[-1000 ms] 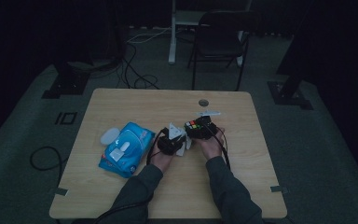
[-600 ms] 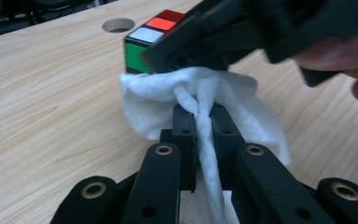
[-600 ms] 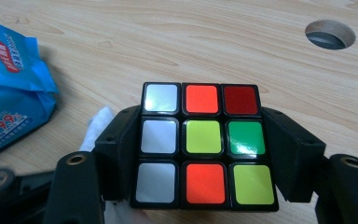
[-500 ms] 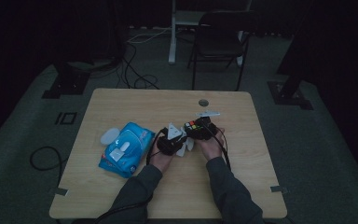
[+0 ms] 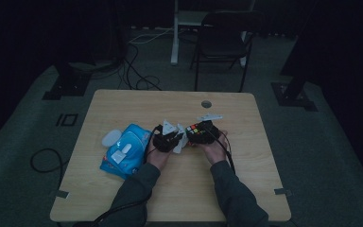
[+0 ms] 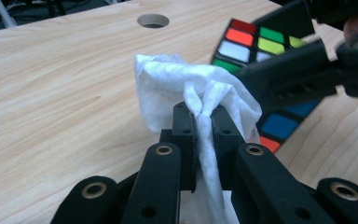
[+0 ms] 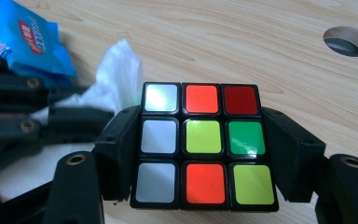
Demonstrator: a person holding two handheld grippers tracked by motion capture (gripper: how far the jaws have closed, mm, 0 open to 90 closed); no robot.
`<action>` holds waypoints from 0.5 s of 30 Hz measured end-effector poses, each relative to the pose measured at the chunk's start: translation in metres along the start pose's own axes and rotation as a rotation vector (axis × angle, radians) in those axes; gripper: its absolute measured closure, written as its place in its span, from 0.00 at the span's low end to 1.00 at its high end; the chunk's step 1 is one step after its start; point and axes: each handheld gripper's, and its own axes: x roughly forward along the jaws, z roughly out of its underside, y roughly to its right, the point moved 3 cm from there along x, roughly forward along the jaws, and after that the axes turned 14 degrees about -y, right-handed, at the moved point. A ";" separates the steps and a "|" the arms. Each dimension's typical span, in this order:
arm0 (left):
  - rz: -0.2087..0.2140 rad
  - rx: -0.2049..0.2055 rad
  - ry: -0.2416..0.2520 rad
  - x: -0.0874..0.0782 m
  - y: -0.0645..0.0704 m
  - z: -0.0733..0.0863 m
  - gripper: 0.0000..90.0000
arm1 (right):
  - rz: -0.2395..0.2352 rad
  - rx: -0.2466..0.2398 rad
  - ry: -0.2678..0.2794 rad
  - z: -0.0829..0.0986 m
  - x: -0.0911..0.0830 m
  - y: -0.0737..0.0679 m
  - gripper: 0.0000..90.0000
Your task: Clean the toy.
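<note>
Wipe (image 6: 186, 88): one white sheet, pinched between the clenched jaws of the left gripper (image 6: 199, 126), bunched above the table (image 5: 137, 101) near its middle. At far left lie one blue wipe pack (image 5: 125, 150) and one white lid (image 5: 110, 138) beside it. To the right, one cube (image 7: 204, 144) is clamped between the right gripper's (image 7: 204, 154) jaws, close against the wipe. One round hole (image 5: 206, 103) sits beyond both grippers.

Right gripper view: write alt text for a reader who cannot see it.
A scrambled puzzle cube is clamped between the two black jaws of the right claw above a wooden table. A white wipe and blue packet lie at left.
</note>
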 end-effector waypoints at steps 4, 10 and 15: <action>0.007 -0.002 -0.001 -0.001 -0.003 -0.001 0.94 | -0.008 -0.017 0.003 0.002 0.000 -0.001 0.38; 0.035 -0.022 0.004 -0.004 -0.007 -0.002 0.94 | -0.016 -0.051 0.007 0.005 -0.002 -0.004 0.38; 0.072 -0.016 0.012 -0.009 -0.007 -0.006 0.94 | -0.021 -0.096 0.007 0.009 -0.004 -0.005 0.38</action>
